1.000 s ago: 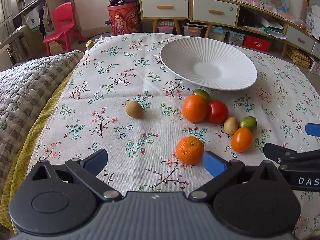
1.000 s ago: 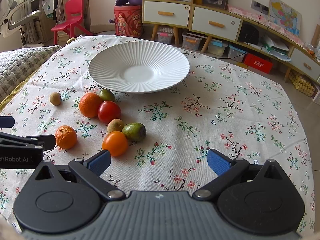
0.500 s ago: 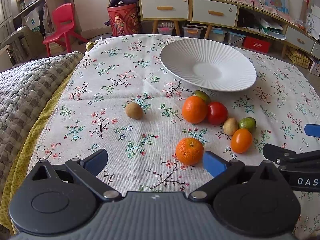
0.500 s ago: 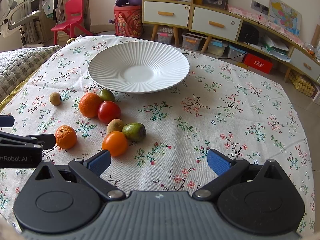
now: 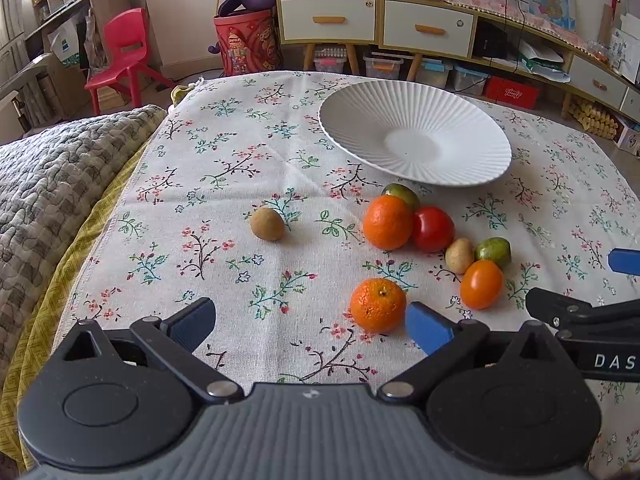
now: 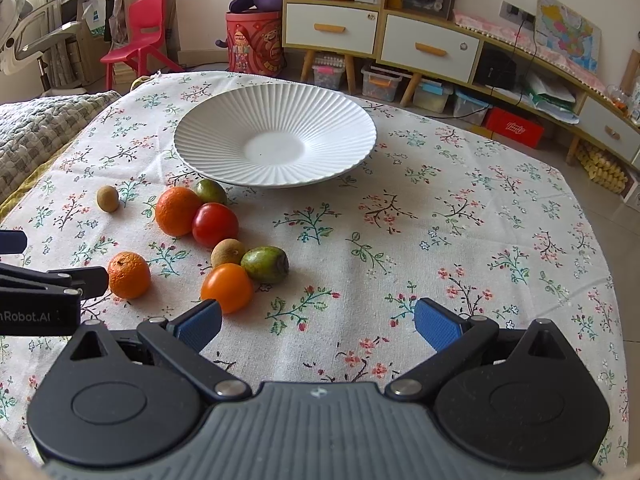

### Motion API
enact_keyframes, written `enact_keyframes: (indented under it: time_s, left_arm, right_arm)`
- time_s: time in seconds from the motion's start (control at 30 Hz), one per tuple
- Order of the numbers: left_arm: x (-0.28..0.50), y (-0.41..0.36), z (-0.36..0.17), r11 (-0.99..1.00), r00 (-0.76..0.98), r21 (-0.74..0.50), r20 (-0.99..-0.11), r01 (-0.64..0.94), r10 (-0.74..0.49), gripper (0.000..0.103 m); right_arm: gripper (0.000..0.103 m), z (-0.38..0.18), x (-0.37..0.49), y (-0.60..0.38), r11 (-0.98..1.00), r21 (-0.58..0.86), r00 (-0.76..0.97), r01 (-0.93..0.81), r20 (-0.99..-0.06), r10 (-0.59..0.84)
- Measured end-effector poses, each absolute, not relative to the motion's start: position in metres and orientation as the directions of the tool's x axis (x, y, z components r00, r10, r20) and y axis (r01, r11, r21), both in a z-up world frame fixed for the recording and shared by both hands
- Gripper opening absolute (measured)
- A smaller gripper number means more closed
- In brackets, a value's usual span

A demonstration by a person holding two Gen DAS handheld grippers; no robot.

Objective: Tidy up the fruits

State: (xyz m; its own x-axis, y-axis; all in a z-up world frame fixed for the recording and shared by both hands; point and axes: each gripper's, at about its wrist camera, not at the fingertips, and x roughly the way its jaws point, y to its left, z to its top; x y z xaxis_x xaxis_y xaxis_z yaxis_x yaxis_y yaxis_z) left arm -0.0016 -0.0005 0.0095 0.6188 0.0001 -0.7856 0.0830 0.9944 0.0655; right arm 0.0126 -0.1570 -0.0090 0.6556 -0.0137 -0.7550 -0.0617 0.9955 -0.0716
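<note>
An empty white ribbed plate (image 5: 448,120) (image 6: 224,120) sits at the far side of the floral tablecloth. In front of it lie several fruits: a large orange (image 5: 387,222) (image 6: 177,211), a red tomato (image 5: 433,229) (image 6: 215,225), a small mandarin (image 5: 378,305) (image 6: 129,275), an orange tomato (image 5: 481,284) (image 6: 227,288), two green fruits (image 5: 493,251) (image 6: 265,265) and brown kiwis (image 5: 267,224) (image 6: 107,199). My left gripper (image 5: 310,326) is open, its right pad beside the mandarin. My right gripper (image 6: 318,326) is open, its left pad just before the orange tomato.
A grey quilted blanket (image 5: 44,176) over yellow cloth covers the left side. Behind the table stand a red chair (image 5: 122,54), a red bin (image 5: 244,42) and low cabinets with drawers (image 5: 428,28). The table's right edge (image 6: 600,216) drops to the floor.
</note>
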Motion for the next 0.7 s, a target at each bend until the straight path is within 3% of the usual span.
enact_keyframes:
  time_s: [0.33, 0.47, 0.7]
  left_arm:
    - [-0.001, 0.007, 0.001, 0.996, 0.633, -0.016, -0.770, 0.093, -0.071, 0.092]
    - [-0.001, 0.005, -0.006, 0.989, 0.635, 0.015, -0.768, 0.146, -0.083, 0.092]
    - [0.003, 0.010, -0.016, 0.983, 0.626, -0.022, -0.768, 0.185, -0.135, 0.092]
  right_arm:
    - [0.103, -0.013, 0.013, -0.166, 0.998, -0.006, 0.656, -0.061, -0.754, 0.036]
    - [0.103, -0.017, 0.013, -0.163, 0.996, -0.010, 0.647, -0.093, -0.760, 0.053]
    - [0.087, -0.025, 0.014, -0.154, 0.984, 0.027, 0.626, -0.174, -0.769, 0.132]
